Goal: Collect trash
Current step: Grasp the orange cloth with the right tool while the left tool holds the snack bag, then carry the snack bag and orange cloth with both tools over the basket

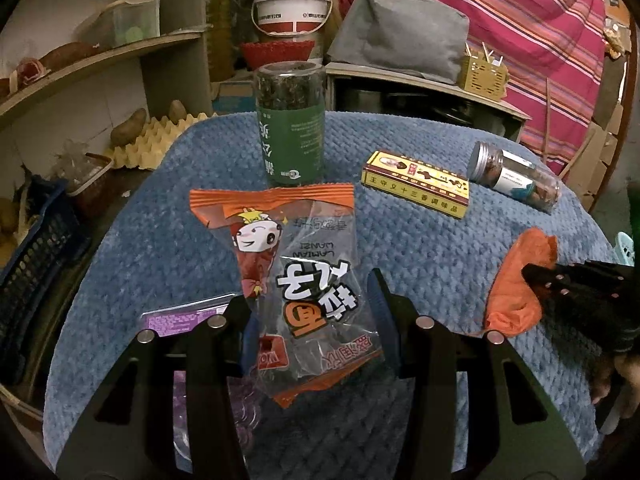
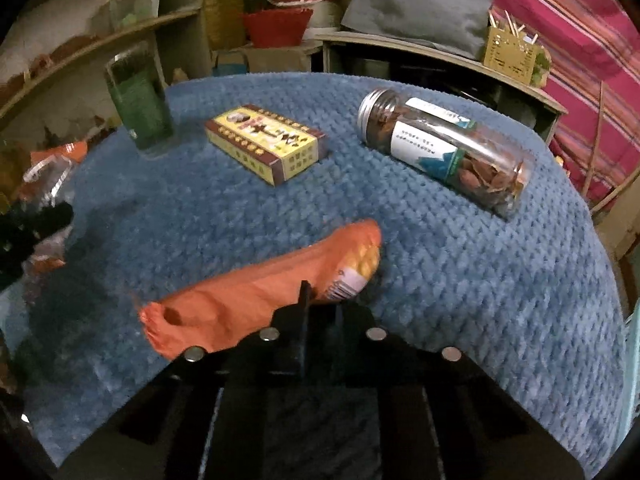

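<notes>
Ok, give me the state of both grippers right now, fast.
Left gripper: partly closed, holding the clear-and-orange snack wrapper.
Right gripper: closed, pinching the crumpled orange wrapper.

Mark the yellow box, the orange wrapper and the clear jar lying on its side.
yellow box (image 2: 264,142), right wrist view, on its top face.
orange wrapper (image 2: 248,300), right wrist view, on its crumpled middle.
clear jar (image 2: 444,152), right wrist view, on its label.

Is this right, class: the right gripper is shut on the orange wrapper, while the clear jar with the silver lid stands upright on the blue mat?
Wrong in one respect: the clear jar lies on its side, as the right wrist view shows. The right gripper is indeed shut on the orange wrapper, on the blue mat.
</notes>
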`<state>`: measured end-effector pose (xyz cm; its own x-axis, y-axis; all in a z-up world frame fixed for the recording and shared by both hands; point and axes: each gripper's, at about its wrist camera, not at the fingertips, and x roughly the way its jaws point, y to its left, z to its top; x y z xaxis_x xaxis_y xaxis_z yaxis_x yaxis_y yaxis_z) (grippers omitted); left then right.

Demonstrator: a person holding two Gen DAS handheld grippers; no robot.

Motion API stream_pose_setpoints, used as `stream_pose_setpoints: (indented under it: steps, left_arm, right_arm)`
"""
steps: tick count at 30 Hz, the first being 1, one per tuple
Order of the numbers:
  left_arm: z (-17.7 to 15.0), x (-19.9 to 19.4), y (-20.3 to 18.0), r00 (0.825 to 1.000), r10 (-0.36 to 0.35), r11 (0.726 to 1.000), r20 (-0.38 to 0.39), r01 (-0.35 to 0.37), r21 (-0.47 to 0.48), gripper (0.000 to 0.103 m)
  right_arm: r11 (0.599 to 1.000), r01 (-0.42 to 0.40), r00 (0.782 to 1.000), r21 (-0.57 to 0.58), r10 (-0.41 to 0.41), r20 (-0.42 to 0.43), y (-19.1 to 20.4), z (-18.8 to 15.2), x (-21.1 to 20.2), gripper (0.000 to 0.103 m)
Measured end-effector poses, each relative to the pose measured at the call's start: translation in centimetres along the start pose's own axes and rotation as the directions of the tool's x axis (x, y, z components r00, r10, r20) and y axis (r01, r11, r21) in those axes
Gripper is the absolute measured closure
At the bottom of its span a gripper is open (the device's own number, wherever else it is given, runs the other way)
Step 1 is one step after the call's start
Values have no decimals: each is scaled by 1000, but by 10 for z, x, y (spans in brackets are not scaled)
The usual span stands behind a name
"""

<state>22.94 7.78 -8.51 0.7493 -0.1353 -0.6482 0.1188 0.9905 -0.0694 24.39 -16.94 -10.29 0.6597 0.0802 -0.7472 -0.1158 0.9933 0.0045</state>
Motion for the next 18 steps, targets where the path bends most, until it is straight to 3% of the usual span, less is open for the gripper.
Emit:
stream_pose_setpoints:
  steps: [6,18]
  left_arm:
    - [1,1,-9,1000,7,1000,-2,-7,16,56]
    - [15,-4,-46,999,-31,999,34,30,25,56]
  right_arm:
    - [999,-29,998,18,28,49,-9,-1,-12,98]
    - [996,18,987,86,-32,159,-65,-4,-49,98]
